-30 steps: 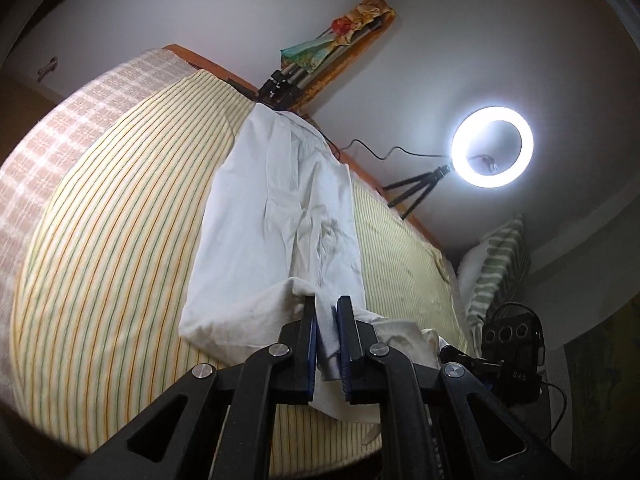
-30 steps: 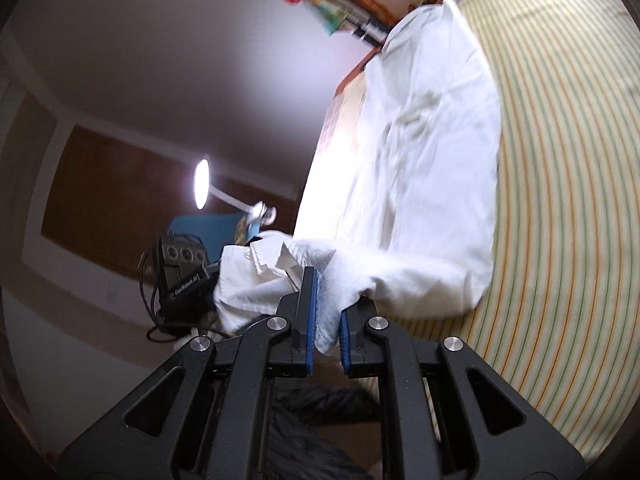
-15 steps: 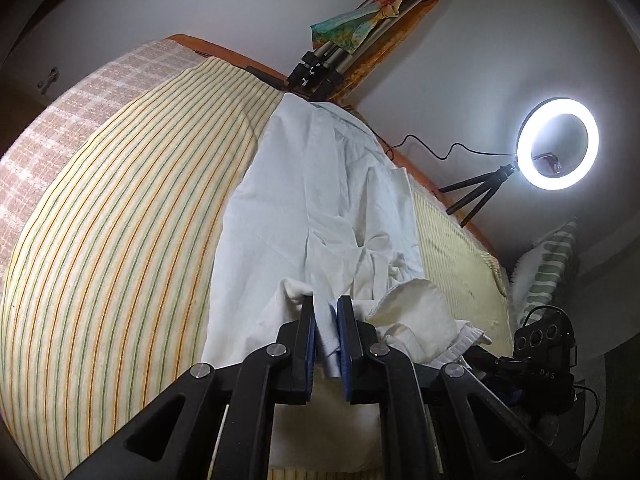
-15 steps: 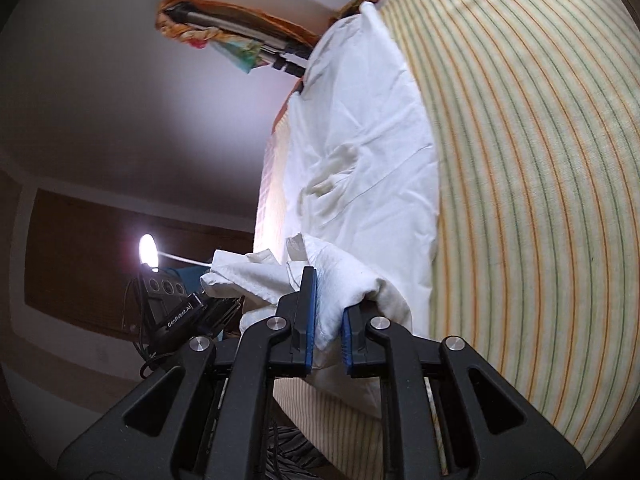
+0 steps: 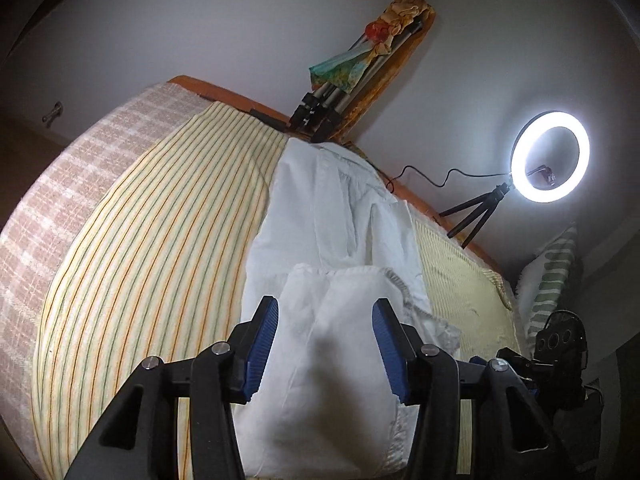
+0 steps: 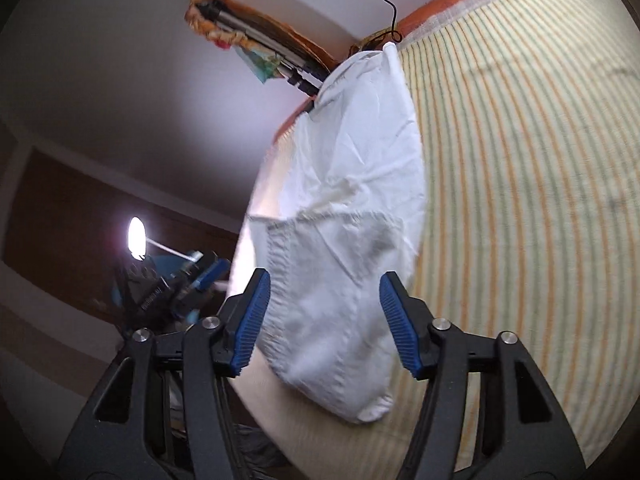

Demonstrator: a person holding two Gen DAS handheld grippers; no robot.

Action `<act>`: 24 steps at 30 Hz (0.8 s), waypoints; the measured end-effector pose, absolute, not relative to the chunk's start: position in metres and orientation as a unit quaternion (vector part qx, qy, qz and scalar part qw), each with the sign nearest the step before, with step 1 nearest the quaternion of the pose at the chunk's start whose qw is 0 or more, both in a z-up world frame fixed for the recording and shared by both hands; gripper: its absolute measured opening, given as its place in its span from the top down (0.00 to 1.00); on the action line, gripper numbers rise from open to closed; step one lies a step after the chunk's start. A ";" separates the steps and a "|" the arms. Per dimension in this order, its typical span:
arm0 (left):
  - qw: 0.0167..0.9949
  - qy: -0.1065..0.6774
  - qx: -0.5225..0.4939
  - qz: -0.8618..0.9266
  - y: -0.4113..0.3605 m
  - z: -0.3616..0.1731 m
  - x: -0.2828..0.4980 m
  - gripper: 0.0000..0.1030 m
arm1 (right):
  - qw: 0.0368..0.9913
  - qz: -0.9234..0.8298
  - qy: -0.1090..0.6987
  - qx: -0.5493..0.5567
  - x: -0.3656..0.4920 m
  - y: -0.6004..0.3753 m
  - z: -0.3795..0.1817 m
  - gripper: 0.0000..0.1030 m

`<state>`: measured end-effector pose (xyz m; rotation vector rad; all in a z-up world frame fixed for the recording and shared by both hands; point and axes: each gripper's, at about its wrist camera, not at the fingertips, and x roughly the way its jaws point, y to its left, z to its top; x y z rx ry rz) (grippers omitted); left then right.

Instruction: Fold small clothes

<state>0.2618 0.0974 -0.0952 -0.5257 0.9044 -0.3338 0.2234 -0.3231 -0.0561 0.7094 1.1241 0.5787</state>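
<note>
A small white garment lies lengthwise on the striped bed cover. Its near end is folded back over the rest, with an elastic hem edge showing. My left gripper is open and empty, its blue pads either side of the folded end, just above it. In the right wrist view the same garment shows its folded near part at the bed edge. My right gripper is open and empty over that part.
A lit ring light on a small tripod stands beyond the bed's far edge. A folded tripod and coloured cloth lean at the wall. A striped pillow and a black camera device sit at the right.
Both grippers were shut on the garment's near end and carried it forward over the rest. Now both have opened and let go, and the end lies folded on the garment.
</note>
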 end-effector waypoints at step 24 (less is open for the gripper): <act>0.848 0.451 -0.226 -0.164 0.091 -0.125 0.237 0.99 | 0.755 0.309 0.520 0.251 0.224 -0.287 -0.065 0.88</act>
